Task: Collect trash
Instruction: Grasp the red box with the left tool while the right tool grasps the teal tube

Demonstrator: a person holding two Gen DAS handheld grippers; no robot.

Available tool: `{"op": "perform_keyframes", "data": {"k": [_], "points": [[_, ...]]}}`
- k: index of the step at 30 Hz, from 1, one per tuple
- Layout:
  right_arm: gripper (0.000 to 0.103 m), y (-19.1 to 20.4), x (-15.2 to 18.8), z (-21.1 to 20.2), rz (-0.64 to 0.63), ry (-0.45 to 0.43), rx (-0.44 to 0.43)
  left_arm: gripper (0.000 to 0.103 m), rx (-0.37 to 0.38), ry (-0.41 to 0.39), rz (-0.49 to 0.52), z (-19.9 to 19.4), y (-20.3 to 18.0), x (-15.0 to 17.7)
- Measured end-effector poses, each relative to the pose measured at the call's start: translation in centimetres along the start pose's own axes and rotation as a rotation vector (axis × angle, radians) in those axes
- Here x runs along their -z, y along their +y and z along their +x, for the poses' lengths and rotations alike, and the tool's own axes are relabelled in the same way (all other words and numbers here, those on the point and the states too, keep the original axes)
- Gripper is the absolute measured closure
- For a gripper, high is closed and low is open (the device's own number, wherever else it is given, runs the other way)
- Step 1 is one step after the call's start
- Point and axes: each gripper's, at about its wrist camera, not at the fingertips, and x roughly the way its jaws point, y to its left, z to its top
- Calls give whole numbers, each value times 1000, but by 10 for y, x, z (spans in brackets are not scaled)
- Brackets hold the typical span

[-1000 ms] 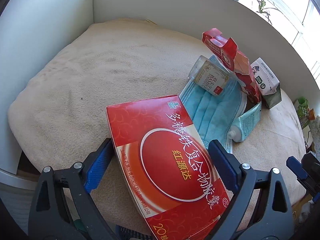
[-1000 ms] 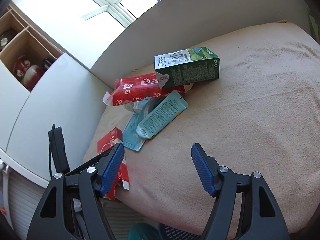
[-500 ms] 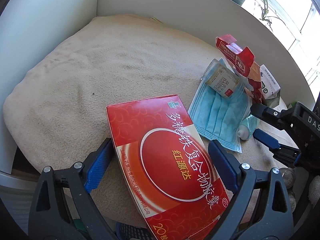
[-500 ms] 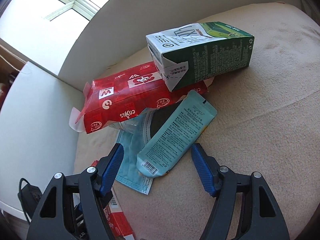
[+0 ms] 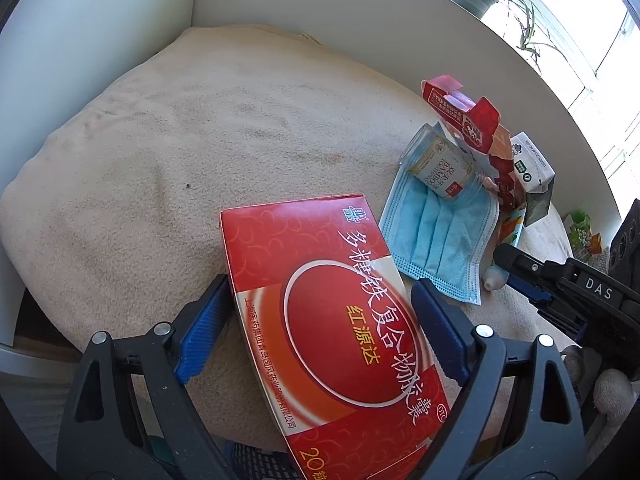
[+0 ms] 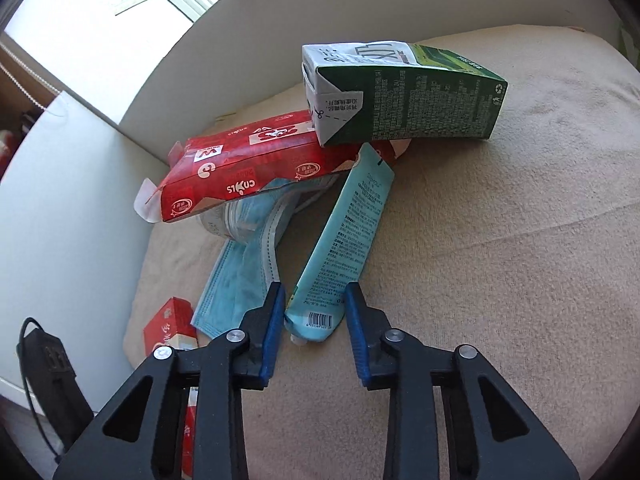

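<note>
Trash lay heaped on the beige cushion [image 6: 500, 260]. My right tool [image 6: 314, 312] straddled the pale-teal plastic tube's [image 6: 344, 248] cap end at 6 o'clock, jaws narrowed, apparently not yet pinching. My left tool [image 5: 320, 308] gripped the flat red cardboard medicine box [image 5: 336, 320], keeping it clear.

Beige cushion [image 5: 208, 128], white walls [image 5: 304, 8], sunlit window [image 6: 120, 4]

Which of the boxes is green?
The milk carton, lying on its side, one end propped on the red snack box. The other boxes, including the one in the left jaws, are red.
</note>
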Motion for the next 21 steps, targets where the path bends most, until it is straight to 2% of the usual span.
{"op": "perform_keyframes", "data": {"k": [1, 4, 10, 14, 15, 16, 21], "points": [[88, -4, 2, -5, 0, 0, -12, 12, 3, 0, -3, -1, 1, 0], [92, -12, 9, -17, -5, -2, -19, 13, 6, 2, -1, -2, 3, 1], [92, -31, 26, -31, 31, 11, -51, 13, -2, 6, 5, -3, 2, 1], [92, -33, 20, -20, 70, 11, -57, 12, -20, 12, 16, 1, -5, -1], [93, -35, 21, -18, 73, 12, -55, 12, -19, 13, 6, 1, -5, -1], [98, -38, 23, -20, 75, 8, -65, 12, -17, 14, 4, 1, -5, -2], [101, -41, 37, -39, 40, -21, -76, 13, 21, -3, -24, -7, 3, 3]]}}
